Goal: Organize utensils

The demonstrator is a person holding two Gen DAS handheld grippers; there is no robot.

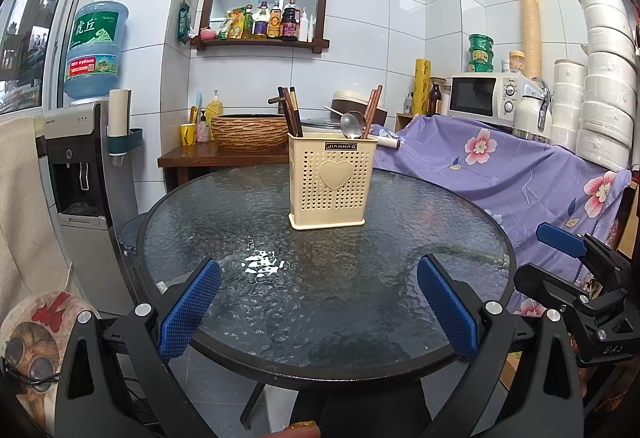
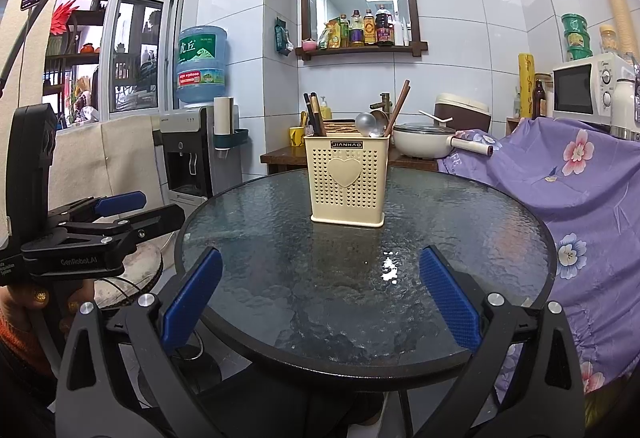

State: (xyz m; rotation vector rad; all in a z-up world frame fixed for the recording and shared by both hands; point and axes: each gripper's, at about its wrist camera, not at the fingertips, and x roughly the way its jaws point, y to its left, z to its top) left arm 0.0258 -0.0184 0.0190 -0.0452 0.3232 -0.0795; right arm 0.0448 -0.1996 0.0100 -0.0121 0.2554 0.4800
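A cream perforated utensil holder (image 1: 332, 181) (image 2: 346, 183) with a heart on its front stands upright at the far middle of the round glass table (image 1: 280, 230) (image 2: 280, 238). Dark chopsticks (image 1: 291, 111) (image 2: 314, 113) lean in its left side. Brown chopsticks (image 1: 373, 109) (image 2: 398, 105) and a steel ladle (image 1: 351, 123) (image 2: 366, 123) rest in its right side. My left gripper (image 1: 318, 302) hangs open over the table's near edge, holding nothing. My right gripper (image 2: 320, 302) is open too and equally bare. Both are well short of the holder. Each gripper shows at the other view's side.
A water dispenser (image 1: 86, 157) (image 2: 192, 153) stands left of the table. A purple floral cloth (image 1: 520, 173) (image 2: 580, 181) covers furniture at the right, with a microwave (image 1: 484, 95) (image 2: 588, 87) behind. A wooden counter (image 1: 224, 153) with a basin and pot lies beyond the table.
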